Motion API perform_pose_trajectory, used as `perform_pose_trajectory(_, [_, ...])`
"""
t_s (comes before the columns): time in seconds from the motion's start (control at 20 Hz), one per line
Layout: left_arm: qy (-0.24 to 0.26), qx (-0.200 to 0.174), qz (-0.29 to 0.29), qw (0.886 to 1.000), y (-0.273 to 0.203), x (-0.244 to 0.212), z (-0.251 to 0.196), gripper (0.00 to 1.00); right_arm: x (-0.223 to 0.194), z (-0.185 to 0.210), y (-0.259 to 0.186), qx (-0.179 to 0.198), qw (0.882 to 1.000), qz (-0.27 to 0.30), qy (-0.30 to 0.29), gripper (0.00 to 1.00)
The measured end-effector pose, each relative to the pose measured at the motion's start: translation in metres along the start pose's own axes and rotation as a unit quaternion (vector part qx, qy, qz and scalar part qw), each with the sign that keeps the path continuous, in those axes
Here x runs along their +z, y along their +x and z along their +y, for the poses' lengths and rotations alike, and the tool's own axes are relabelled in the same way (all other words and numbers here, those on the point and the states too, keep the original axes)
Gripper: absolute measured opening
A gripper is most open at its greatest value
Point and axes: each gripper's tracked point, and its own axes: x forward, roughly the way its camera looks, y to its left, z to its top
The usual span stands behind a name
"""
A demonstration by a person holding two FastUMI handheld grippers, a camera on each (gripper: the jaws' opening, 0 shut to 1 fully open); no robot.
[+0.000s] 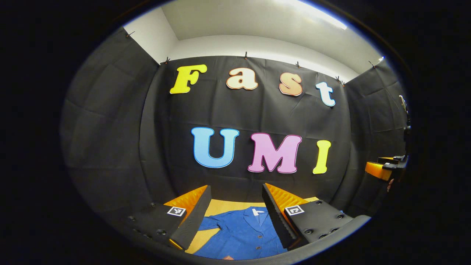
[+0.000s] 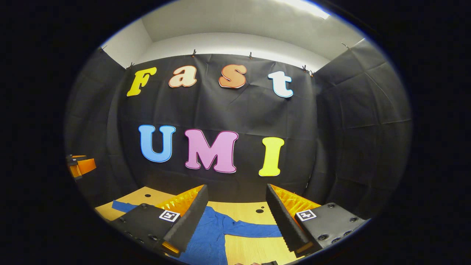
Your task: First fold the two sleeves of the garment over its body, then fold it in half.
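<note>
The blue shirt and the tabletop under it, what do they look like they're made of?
The blue shirt looks like thin woven cloth, perhaps cotton: matte, softly creased, with a collar and small buttons. The tabletop looks like pale wood or wood-look laminate: smooth, yellowish, with a few small dark holes. Which one, the look leaves open.

Garment point(image 1: 241, 232) flat on table point(image 2: 243, 211), below both grippers. In left gripper view: collar at 12, one sleeve toward 9, left gripper point(image 1: 235, 209) above, right gripper point(image 1: 384, 167) well apart at 3. In right gripper view: sleeve point(image 2: 254, 230) toward 3, under right gripper point(image 2: 235, 209); left gripper point(image 2: 79, 165) at 9.
</note>
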Motion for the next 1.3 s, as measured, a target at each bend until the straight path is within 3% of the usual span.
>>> perform_pose_trajectory(1.05, [0.009, -0.001, -0.005, 1.000, -0.002, 0.003, -0.002, 0.80, -0.005, -0.010, 0.007, -0.010, 1.000, -0.001, -0.002, 0.99])
perform_pose_trajectory(1.2, [0.010, -0.001, -0.004, 1.000, -0.003, 0.001, -0.003, 0.80, -0.019, -0.018, 0.012, -0.011, 1.000, -0.010, -0.011, 0.95])
perform_pose_trajectory(1.3, [0.009, -0.002, -0.004, 1.000, -0.005, -0.002, -0.003, 0.80, -0.048, -0.033, 0.017, -0.016, 1.000, 0.002, -0.023, 0.98])
